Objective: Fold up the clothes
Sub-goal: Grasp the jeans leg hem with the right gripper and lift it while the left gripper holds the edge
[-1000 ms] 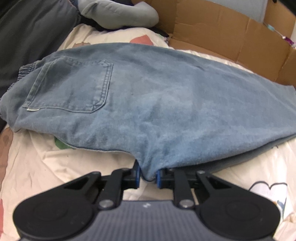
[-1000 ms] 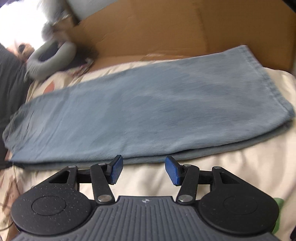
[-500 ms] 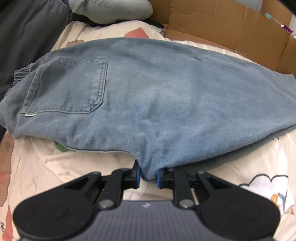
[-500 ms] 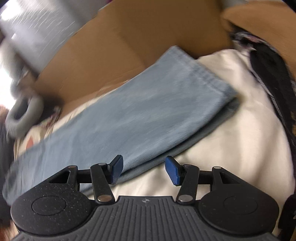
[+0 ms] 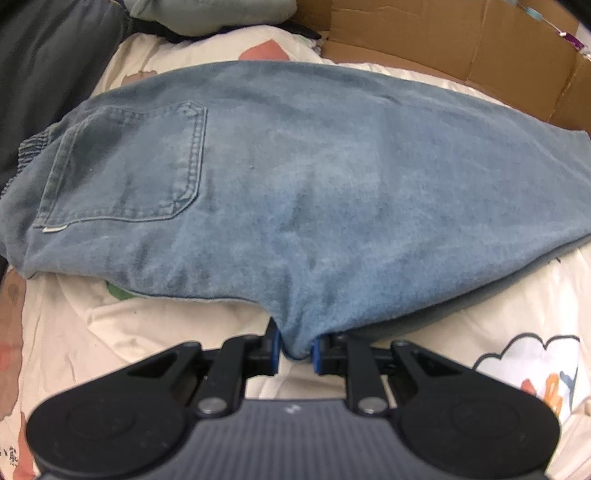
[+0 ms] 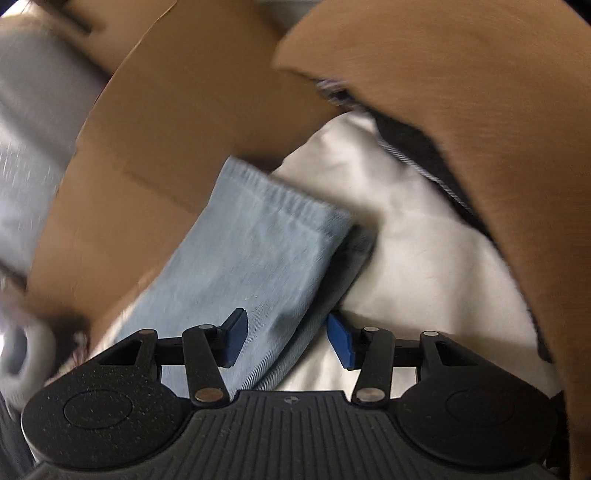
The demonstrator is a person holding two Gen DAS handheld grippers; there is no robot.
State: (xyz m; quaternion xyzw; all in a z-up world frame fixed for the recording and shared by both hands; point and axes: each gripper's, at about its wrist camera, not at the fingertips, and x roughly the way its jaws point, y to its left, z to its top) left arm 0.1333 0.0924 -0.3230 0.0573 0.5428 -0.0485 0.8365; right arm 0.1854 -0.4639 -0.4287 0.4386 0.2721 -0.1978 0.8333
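Observation:
Light blue jeans (image 5: 295, 192) lie folded lengthwise on a cream bedsheet (image 5: 166, 350), back pocket at the left of the left wrist view. My left gripper (image 5: 295, 350) is shut on a pinch of denim at the near edge, by the crotch. In the right wrist view the leg hems (image 6: 266, 236) run up and away, tilted. My right gripper (image 6: 286, 338) hangs over that leg end; its jaws are closing, the denim lies between the blue pads (image 6: 341, 341), and they do not press on it.
Brown cardboard (image 5: 461, 40) walls in the far side of the bed, and another cardboard flap (image 6: 498, 129) rises close on the right. A dark garment (image 5: 48, 66) and a grey-green cushion (image 5: 210, 14) lie at the far left. Printed sheet extends to the near right.
The right gripper has swung along the jeans to the leg hems and rolled, so the denim now runs between its fingers. The left gripper has stayed put, still pinching the jeans.

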